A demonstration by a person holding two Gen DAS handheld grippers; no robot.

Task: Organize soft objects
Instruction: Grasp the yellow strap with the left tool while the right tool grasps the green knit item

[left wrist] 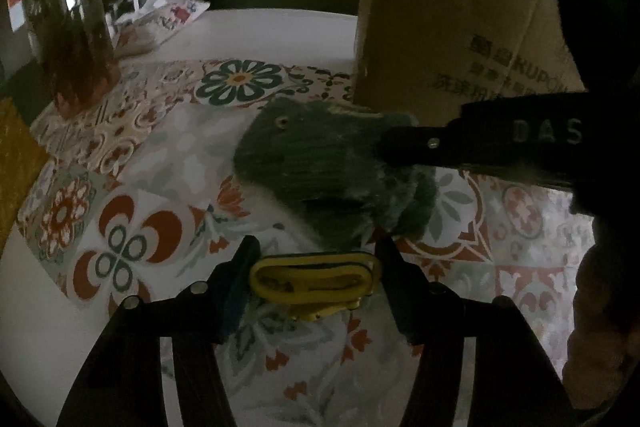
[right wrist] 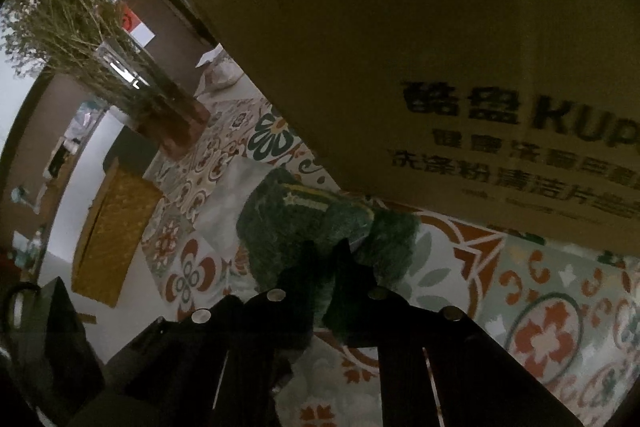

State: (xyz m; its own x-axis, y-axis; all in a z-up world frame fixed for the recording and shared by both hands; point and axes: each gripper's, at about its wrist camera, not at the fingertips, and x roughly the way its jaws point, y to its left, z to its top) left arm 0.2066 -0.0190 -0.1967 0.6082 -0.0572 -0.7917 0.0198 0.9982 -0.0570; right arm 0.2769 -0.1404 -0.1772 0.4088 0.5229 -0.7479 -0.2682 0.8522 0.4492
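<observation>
A green plush toy [left wrist: 320,163] [right wrist: 288,223] lies on the patterned cloth in front of a cardboard box. A yellow looped part [left wrist: 312,281] sits at its near end. In the left wrist view, my left gripper [left wrist: 316,267] has one finger against each end of that yellow part and grips it. My right gripper [left wrist: 384,147] comes in from the right, its tip buried in the toy's fur. In the right wrist view, the right gripper [right wrist: 330,261] has its two fingers almost together, pinching a fold of the green plush.
The tall cardboard box [left wrist: 440,27] [right wrist: 400,47] stands directly behind the toy. A glass vase of dried flowers [left wrist: 76,27] [right wrist: 152,99] is at the back left. A yellow woven box [right wrist: 116,227] lies at the left edge. The floral cloth [left wrist: 140,227] covers the white table.
</observation>
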